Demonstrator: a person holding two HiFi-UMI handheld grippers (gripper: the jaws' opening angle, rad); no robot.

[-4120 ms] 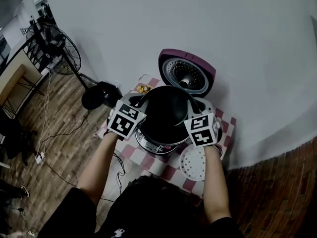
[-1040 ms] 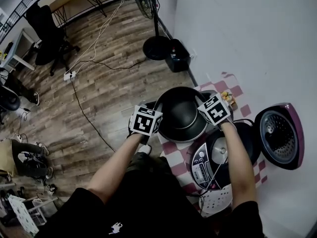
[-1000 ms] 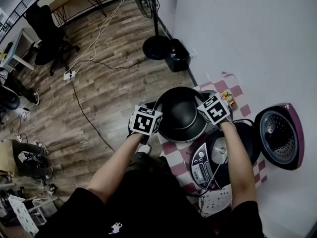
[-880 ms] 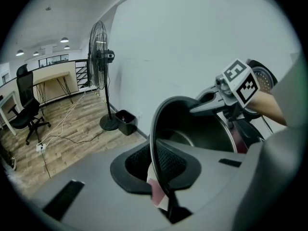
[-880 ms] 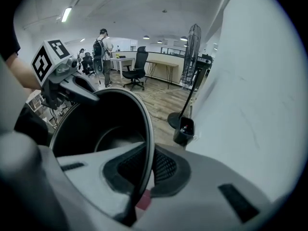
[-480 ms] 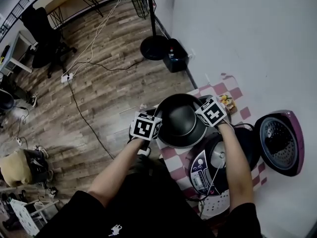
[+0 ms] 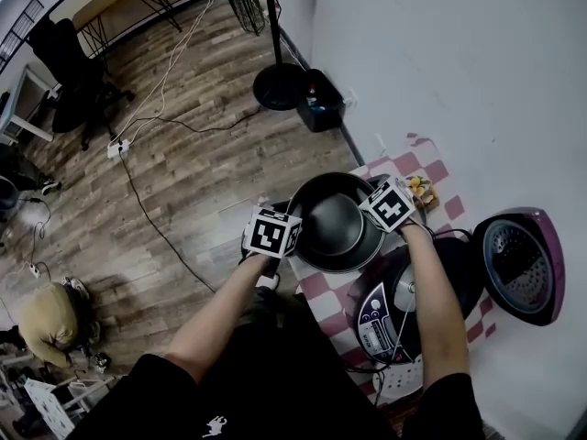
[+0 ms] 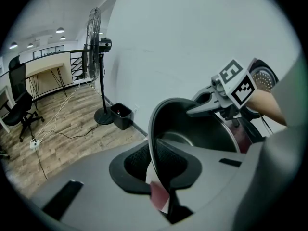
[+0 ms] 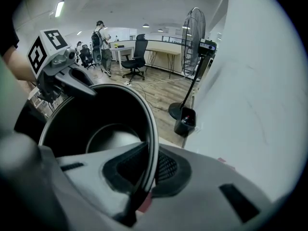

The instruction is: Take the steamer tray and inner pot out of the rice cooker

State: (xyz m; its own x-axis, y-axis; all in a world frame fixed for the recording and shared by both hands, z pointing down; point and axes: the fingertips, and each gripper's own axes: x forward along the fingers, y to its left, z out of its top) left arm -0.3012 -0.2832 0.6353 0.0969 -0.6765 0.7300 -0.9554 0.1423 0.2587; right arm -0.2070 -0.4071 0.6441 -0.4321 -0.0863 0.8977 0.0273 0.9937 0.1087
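The left gripper and right gripper each clamp the inner pot by its rim, on opposite sides, with jaws narrow. The pot is held at the left end of the checkered cloth, left of the open rice cooker — a standing fan lies farther off.

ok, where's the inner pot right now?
Centre of the head view: the inner pot is out of the rice cooker, just up-left of it, rim clamped between the left gripper and the right gripper.

Even indoor ceiling light, soft shadows; both gripper views bend strongly inside dark, round fisheye edges.
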